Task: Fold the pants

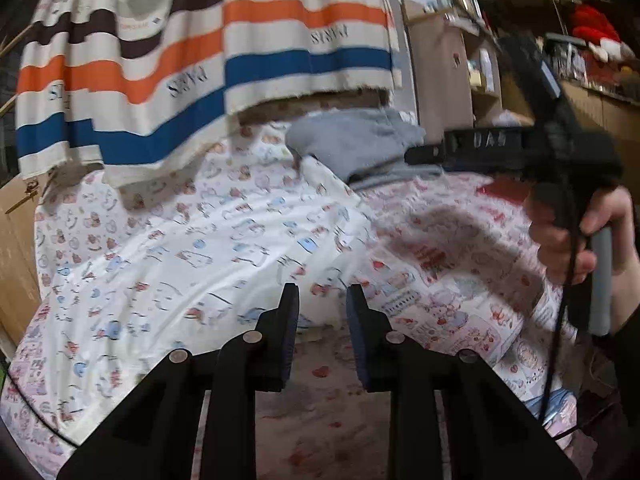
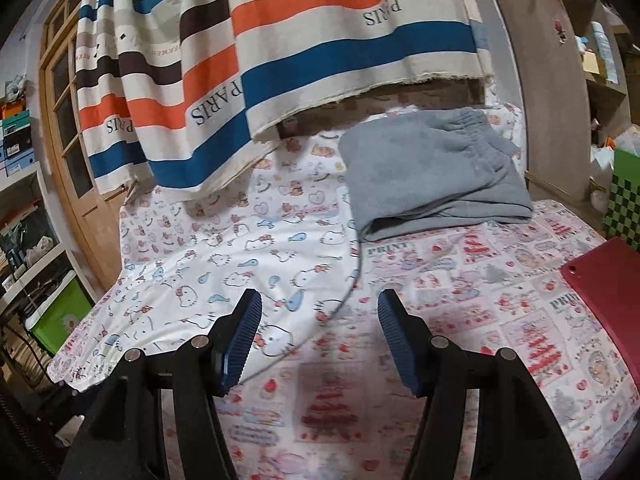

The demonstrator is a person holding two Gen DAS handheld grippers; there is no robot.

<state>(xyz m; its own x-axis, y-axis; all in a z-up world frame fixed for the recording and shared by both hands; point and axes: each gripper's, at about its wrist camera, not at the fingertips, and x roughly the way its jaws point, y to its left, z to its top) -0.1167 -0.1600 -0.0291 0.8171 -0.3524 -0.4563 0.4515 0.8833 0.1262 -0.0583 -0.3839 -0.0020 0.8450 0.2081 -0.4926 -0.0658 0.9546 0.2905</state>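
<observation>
Grey pants [image 2: 432,176] lie folded into a compact stack at the far side of the bed, elastic waistband toward the right. They also show in the left wrist view [image 1: 356,144], partly hidden by the other gripper. My left gripper [image 1: 322,300] is open and empty, above the printed bedding, well short of the pants. My right gripper [image 2: 320,308] is open wide and empty, hovering over the bedding in front of the pants. In the left wrist view the right gripper's body [image 1: 520,148] is held by a hand at the right.
A striped cloth [image 2: 320,40] with "PARIS" lettering hangs behind the bed. A white Hello Kitty sheet [image 2: 240,248] overlaps a pink printed sheet [image 2: 460,280]. A red flat object [image 2: 608,292] lies at the right edge. Shelves and boxes stand on both sides.
</observation>
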